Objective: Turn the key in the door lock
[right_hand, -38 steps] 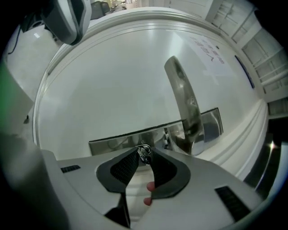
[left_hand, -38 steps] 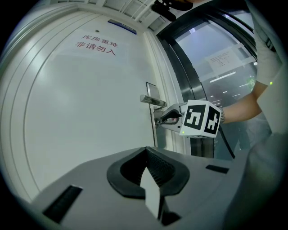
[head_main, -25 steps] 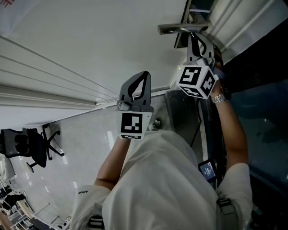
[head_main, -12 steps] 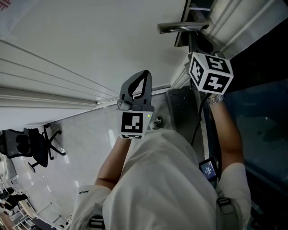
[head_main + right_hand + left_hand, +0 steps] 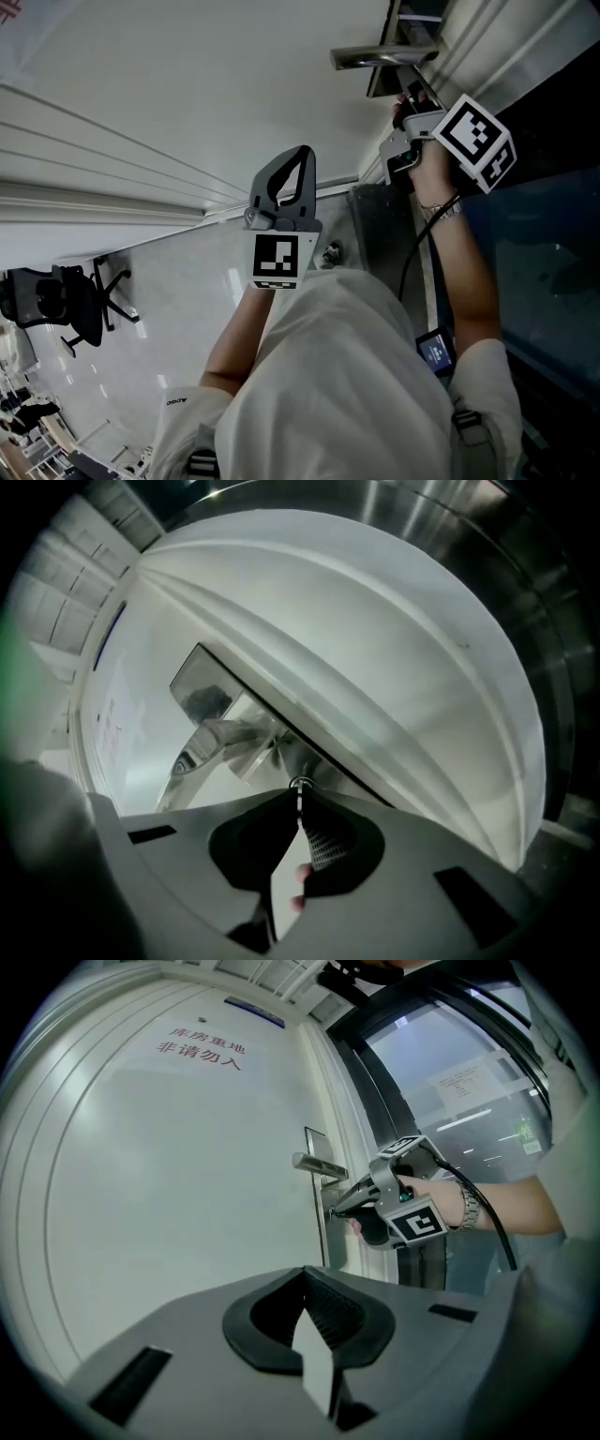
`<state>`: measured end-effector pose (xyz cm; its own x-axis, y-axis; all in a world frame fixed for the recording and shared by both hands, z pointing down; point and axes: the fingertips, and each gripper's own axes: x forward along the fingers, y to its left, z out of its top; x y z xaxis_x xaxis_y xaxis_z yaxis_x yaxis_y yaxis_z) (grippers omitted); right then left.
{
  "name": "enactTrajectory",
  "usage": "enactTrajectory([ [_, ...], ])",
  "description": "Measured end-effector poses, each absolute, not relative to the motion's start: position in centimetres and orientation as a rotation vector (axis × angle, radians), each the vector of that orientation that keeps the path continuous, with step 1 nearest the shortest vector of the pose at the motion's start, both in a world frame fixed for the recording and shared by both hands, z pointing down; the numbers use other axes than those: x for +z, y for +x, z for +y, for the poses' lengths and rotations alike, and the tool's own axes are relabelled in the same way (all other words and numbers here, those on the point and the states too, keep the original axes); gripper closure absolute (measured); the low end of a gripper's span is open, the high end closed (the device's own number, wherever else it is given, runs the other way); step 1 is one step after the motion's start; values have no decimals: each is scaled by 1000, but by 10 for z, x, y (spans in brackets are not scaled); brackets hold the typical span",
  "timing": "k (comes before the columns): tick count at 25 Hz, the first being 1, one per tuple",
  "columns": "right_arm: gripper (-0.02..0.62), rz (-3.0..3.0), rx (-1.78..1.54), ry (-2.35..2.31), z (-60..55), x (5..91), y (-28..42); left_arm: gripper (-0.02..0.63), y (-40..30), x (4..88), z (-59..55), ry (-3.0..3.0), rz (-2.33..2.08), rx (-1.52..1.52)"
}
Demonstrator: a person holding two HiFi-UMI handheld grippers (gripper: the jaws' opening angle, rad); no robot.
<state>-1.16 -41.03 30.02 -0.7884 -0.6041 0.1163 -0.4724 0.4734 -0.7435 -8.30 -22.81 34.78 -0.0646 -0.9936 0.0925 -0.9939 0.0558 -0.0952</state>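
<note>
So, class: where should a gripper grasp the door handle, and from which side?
Probably the door handle near its free end, jaws above and below the level bar. Come from that end: the right gripper, on the key, crowds the other.

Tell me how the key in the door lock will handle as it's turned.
The key looks thin, bare metal: probably stiff, yet apt to slip in the right gripper's shut jaws. Seated in the door, it should only rotate, not tip.
</note>
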Motion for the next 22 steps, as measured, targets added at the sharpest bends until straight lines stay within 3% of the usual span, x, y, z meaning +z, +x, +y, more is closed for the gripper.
enactTrajectory([
  [6, 584, 2348, -1447, -833, -411, 302, -11, 600, -83, 346, -227, 2148, -2285, 207],
  [12, 582, 2439, -1403, -802, -409, 302, -14, 600, -82, 345, -222, 2157, -2285, 209],
  [15, 510, 2510, -1362, -777, -404, 304, -12, 600, -82, 346, -220, 2158, -2281, 211],
  [18, 469, 2684, -1162, -840, -400, 305, -9, 600, -80, 347, -220, 2166, -2276, 214],
  [22, 459, 3010, -525, -1046, -395, 298, -3, 600, -79, 347, -219, 2173, -2268, 217],
])
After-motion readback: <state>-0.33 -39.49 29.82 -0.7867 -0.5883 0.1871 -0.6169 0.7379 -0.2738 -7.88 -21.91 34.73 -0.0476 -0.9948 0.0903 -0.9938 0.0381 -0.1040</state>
